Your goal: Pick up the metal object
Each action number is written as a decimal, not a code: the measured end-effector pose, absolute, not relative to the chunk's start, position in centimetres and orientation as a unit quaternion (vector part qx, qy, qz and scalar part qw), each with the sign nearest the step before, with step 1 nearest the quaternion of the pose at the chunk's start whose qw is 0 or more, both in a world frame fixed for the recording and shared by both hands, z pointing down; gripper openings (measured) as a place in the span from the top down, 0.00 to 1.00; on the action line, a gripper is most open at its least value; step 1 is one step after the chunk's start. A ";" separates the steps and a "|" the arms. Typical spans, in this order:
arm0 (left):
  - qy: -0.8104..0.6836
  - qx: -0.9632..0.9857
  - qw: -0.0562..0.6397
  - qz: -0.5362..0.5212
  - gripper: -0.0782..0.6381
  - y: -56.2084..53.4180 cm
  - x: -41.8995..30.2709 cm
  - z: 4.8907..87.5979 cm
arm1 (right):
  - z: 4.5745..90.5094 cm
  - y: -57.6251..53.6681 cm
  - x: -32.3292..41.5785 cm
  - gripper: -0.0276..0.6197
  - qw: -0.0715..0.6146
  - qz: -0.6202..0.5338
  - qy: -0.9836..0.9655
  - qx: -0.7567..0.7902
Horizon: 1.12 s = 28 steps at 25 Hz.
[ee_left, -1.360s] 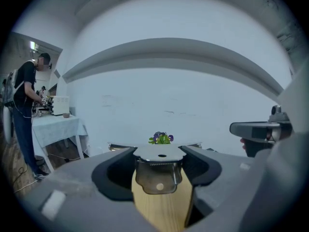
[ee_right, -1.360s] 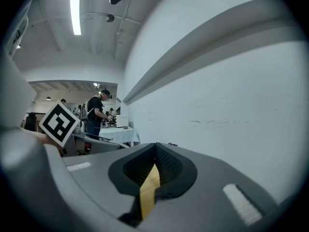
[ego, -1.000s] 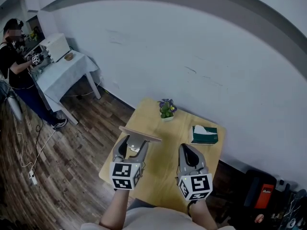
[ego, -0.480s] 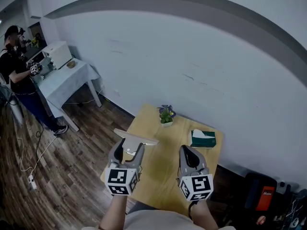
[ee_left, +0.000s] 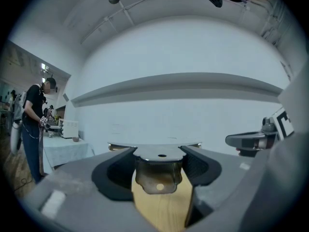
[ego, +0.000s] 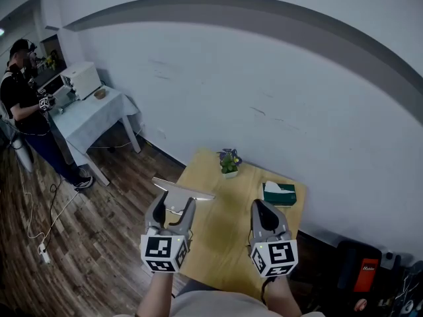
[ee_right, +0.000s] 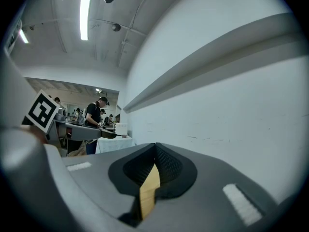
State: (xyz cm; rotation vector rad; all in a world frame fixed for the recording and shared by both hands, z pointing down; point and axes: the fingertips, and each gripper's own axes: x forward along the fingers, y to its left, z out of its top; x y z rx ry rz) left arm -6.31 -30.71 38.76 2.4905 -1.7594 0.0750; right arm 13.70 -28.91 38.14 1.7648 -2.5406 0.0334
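The metal object [ego: 183, 191], a flat silver plate with a bent bracket under it, is held level above the wooden table [ego: 225, 240]. My left gripper [ego: 173, 206] is shut on it. In the left gripper view the bracket [ee_left: 159, 173] sits pinched between the two dark pads, the plate lying across their tips. My right gripper [ego: 263, 207] hovers over the table's right half, shut with nothing in it. In the right gripper view its pads [ee_right: 166, 164] meet at the tips.
A small potted plant [ego: 229, 160] and a green tissue box [ego: 280, 192] stand at the table's far side near the white wall. To the far left, a person [ego: 23, 104] stands at a table with a white cloth [ego: 89, 114]. Wooden floor lies left of my table.
My left gripper, still holding the metal object, has drifted slightly left and back toward me. The right gripper has barely moved.
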 end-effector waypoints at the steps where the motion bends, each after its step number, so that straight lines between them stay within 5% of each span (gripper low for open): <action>1: -0.578 0.815 0.044 0.023 0.46 -30.6 -6.4 38.6 | 38.0 -28.8 13.7 0.95 0.023 0.010 -0.821 0.571; 28: -0.611 0.791 -0.010 -0.017 0.46 -27.8 -8.4 34.3 | 35.3 -26.9 15.1 0.95 0.007 -0.026 -0.814 0.580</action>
